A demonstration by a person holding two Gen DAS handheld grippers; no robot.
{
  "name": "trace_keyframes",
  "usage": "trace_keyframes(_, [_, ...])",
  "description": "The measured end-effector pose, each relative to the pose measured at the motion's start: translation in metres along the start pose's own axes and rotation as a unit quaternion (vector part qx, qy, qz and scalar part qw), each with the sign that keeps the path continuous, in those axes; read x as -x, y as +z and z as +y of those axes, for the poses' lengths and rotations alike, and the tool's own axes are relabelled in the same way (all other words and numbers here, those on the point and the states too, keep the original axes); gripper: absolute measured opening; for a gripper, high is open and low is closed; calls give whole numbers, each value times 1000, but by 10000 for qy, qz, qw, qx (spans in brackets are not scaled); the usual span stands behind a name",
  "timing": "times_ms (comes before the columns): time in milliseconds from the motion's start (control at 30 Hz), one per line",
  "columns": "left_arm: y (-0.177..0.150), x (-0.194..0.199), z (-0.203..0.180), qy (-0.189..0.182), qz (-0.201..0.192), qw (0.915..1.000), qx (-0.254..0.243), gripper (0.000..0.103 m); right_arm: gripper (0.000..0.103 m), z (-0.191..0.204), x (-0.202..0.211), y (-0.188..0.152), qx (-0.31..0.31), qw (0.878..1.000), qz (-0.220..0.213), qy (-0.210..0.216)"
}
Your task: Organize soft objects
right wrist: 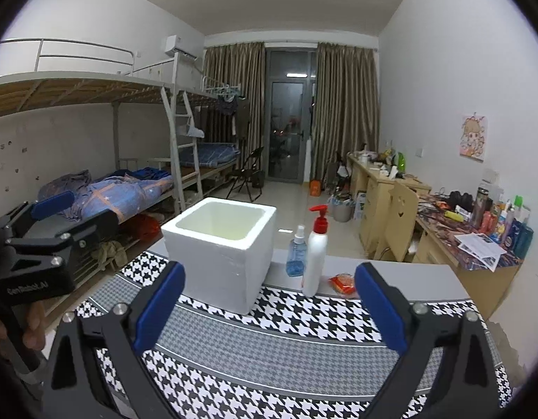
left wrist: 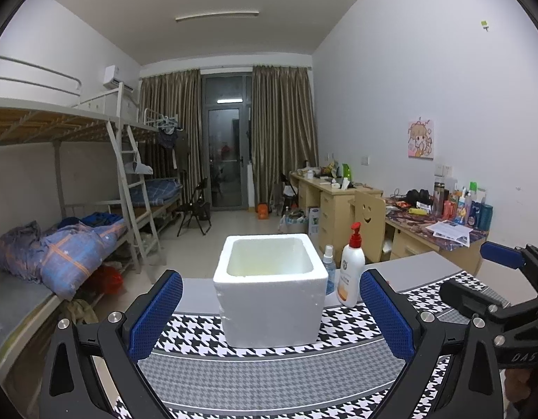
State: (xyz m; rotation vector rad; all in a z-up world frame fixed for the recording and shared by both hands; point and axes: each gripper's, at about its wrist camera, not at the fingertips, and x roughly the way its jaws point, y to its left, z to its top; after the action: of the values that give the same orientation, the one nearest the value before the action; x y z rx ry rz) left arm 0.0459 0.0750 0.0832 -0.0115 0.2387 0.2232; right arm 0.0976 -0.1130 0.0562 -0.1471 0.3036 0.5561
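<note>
I judge this barely begun: both my left hand-held gripper and right hand-held gripper hang released and empty, the foam box looks empty, and the orange packet lies by the surface's far edge.

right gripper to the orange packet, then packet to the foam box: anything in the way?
Right gripper to orange packet: only bare mat. Packet to foam box: the white pump bottle and blue spray bottle stand between them.
</note>
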Motion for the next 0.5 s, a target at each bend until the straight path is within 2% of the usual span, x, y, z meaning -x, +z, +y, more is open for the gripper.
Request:
trace_keyframes(233, [-20,5,-9,-98,-59,9999,-2,102,101,0,5,-23,-41,9998,-201,19])
trace_keyframes(500, [-45,-2,-11,-51,-2,9999,102,102,101,1,19,-47,-89,9972,-666,-320])
